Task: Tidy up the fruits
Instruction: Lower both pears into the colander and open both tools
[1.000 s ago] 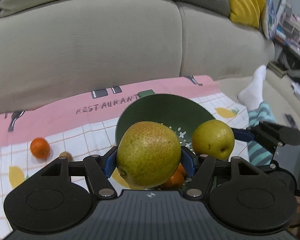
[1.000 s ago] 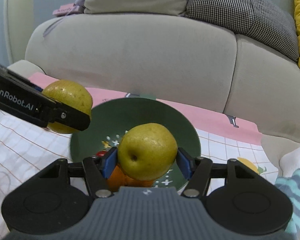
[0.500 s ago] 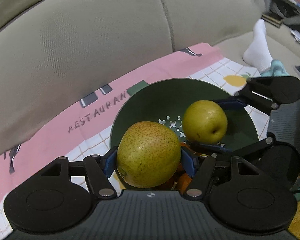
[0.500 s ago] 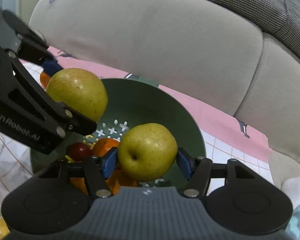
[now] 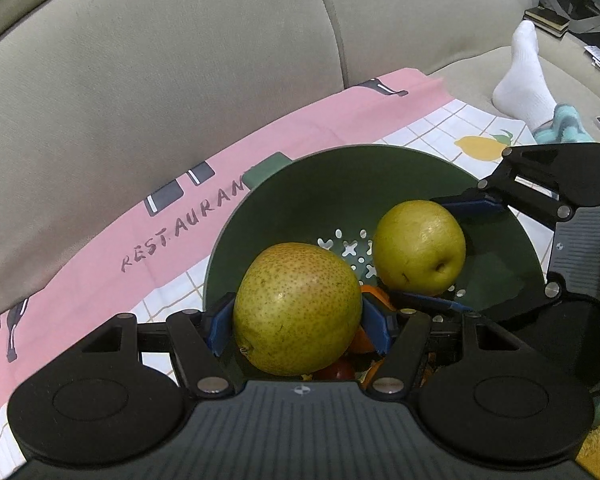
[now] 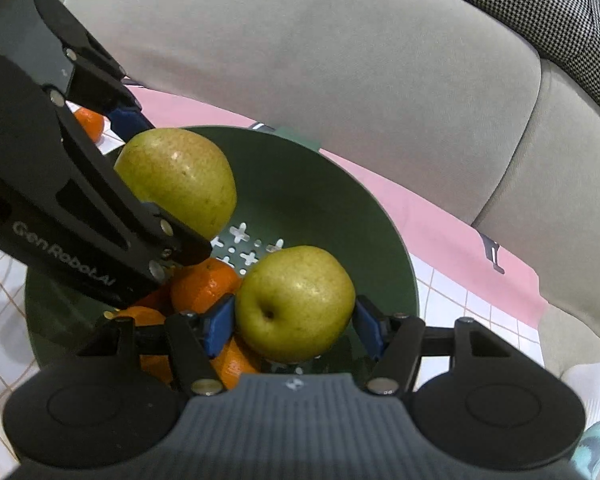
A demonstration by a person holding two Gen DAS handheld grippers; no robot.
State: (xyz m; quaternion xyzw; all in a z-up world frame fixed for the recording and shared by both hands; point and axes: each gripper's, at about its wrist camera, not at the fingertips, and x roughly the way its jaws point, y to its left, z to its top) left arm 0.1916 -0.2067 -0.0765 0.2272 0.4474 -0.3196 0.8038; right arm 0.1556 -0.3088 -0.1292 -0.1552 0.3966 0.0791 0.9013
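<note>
Two round, speckled yellow-green pears, each clamped between blue-padded black claws above a dark green perforated plastic colander bowl point(image 5: 500, 216). Left gripper point(image 5: 298, 320) closed on the larger russet-dotted pear point(image 5: 296, 308); right gripper point(image 6: 294, 320) closed on the smaller smooth pear point(image 6: 296, 302), stem dimple facing the camera. Orange mandarins point(image 6: 204, 284) piled underneath in the bowl. Probably firm, fairly heavy, smooth-skinned and easily bruised: best gripped across the widest middle, released low onto the pile. One mandarin point(image 6: 90, 122) outside, on the checked cloth.
</note>
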